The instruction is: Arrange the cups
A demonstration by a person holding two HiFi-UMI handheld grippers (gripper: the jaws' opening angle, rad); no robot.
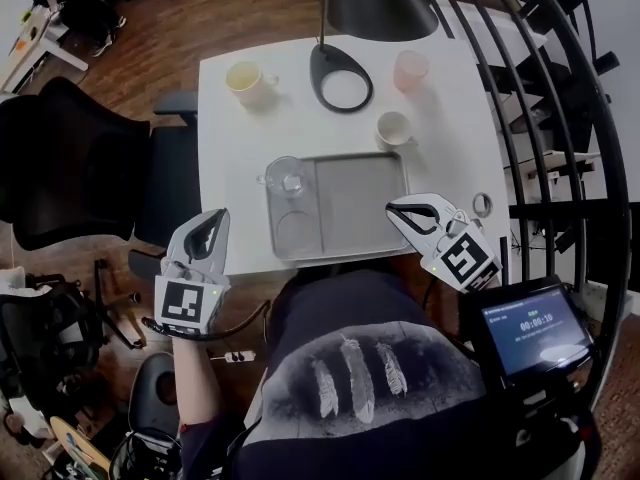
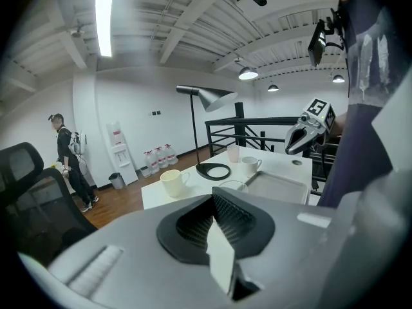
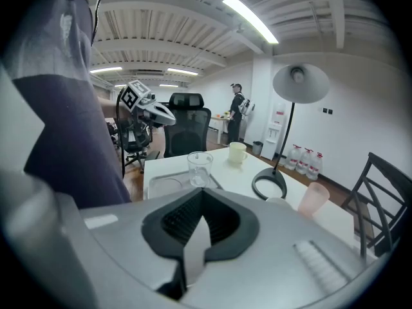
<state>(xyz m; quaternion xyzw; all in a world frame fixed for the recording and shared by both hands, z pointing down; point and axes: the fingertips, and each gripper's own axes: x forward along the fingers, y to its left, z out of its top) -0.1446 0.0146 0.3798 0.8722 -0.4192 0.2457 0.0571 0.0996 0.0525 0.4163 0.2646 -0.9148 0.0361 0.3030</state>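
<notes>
A clear glass cup (image 1: 285,178) stands upright on the tray (image 1: 358,203), in its far left corner. The rest of the tray is mostly bare. Three more cups stand on the white table (image 1: 450,158) beyond the tray. A white mug (image 1: 392,128) is just past its far right corner, a cream mug (image 1: 246,80) is well beyond its far left corner, and a pink cup (image 1: 410,69) is farther out than the white mug. The lamp base (image 1: 341,80) rests beyond the tray's far edge, between the cream mug and the pink cup.

Both tools hang at the tray's near side. The left gripper (image 1: 213,218) is off its near left corner and the right gripper (image 1: 398,209) is by its near right corner. Each has its jaws pressed together with nothing between them.

This looks like the pause between pick-ups, with one cup placed and three to fetch. The next move probably calls for parting the right gripper's jaws, reaching across the tray to the white mug, closing on its wall or handle, and setting it on the bare metal, clear of the glass.
</notes>
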